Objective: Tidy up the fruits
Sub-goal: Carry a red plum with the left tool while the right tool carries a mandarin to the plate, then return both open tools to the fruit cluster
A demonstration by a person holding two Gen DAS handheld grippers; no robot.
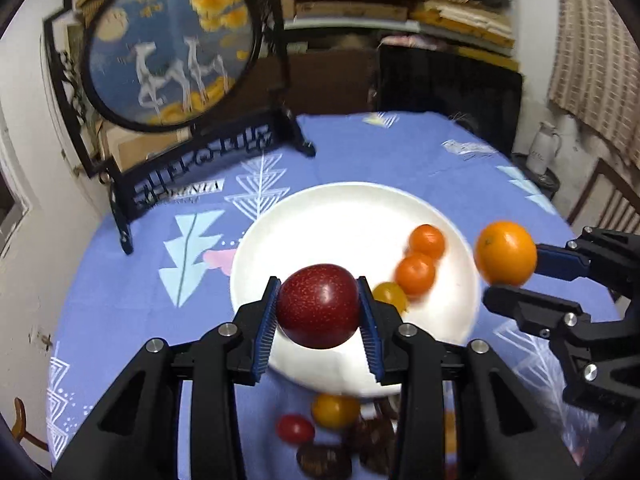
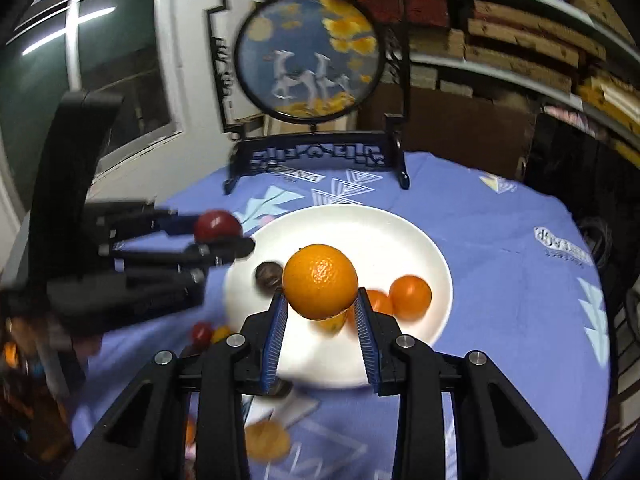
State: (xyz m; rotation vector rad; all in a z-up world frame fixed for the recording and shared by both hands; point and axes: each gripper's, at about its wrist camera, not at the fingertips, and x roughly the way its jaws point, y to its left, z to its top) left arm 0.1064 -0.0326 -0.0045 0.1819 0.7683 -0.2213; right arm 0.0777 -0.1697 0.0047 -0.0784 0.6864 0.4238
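Note:
My left gripper [image 1: 319, 308] is shut on a dark red plum [image 1: 319, 306] and holds it above the near rim of the white plate [image 1: 340, 216]. My right gripper [image 2: 321, 300] is shut on a large orange [image 2: 320, 280], held above the plate [image 2: 360, 232]. The orange also shows at the right of the left wrist view [image 1: 506, 253]. On the plate lie two small oranges [image 1: 427, 240] [image 1: 415, 273] and a yellow tomato [image 1: 390, 296]. The plum also shows in the right wrist view [image 2: 218, 225].
A round deer picture on a black stand [image 1: 168, 52] stands at the table's far left. Loose fruit lies on the blue cloth near me: a red tomato [image 1: 295, 429], a yellow tomato [image 1: 335, 411], dark brown fruits [image 1: 324, 460]. A white jug [image 1: 542, 148] stands at the right.

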